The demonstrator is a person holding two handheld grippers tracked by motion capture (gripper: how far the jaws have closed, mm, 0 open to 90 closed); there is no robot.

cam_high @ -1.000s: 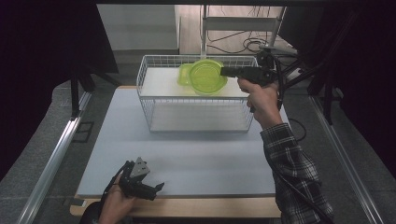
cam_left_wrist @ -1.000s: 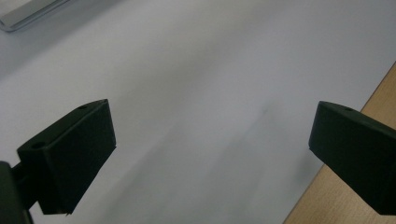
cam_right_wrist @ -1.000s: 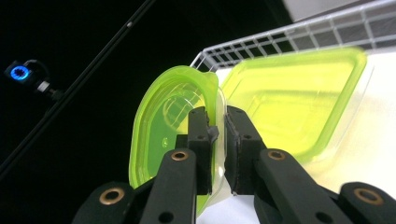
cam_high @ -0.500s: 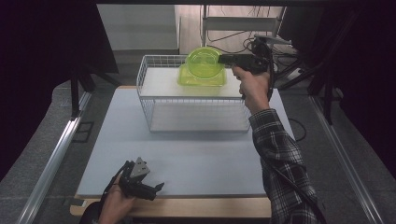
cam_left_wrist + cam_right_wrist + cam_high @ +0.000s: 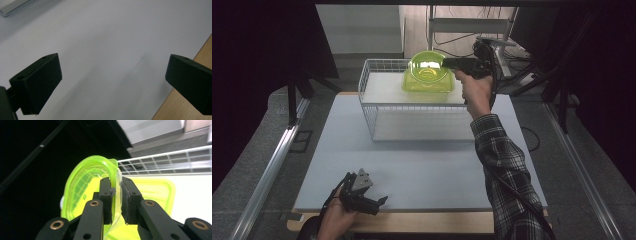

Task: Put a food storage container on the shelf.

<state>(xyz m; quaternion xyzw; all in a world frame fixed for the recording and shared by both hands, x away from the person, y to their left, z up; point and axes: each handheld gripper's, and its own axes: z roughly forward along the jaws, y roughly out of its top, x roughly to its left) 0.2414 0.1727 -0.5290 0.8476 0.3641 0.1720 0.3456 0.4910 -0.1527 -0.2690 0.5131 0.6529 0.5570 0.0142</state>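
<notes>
Above the wire basket point(image 5: 412, 107), right gripper point(image 5: 451, 63) clamped on tilted green bowl point(image 5: 428, 70) rim, left gripper point(image 5: 379, 201) spread wide, empty, near table point(image 5: 437, 165) front edge.

A lab-like recording bench: white tabletop point(image 5: 422, 165), metal frame rails point(image 5: 272, 170), loose cables point(image 5: 507, 55) behind.

a white table point(image 5: 422, 165) beside a grey metal rail point(image 5: 267, 175).

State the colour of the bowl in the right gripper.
Translucent lime green bowl; clearest in the right gripper view.
</notes>
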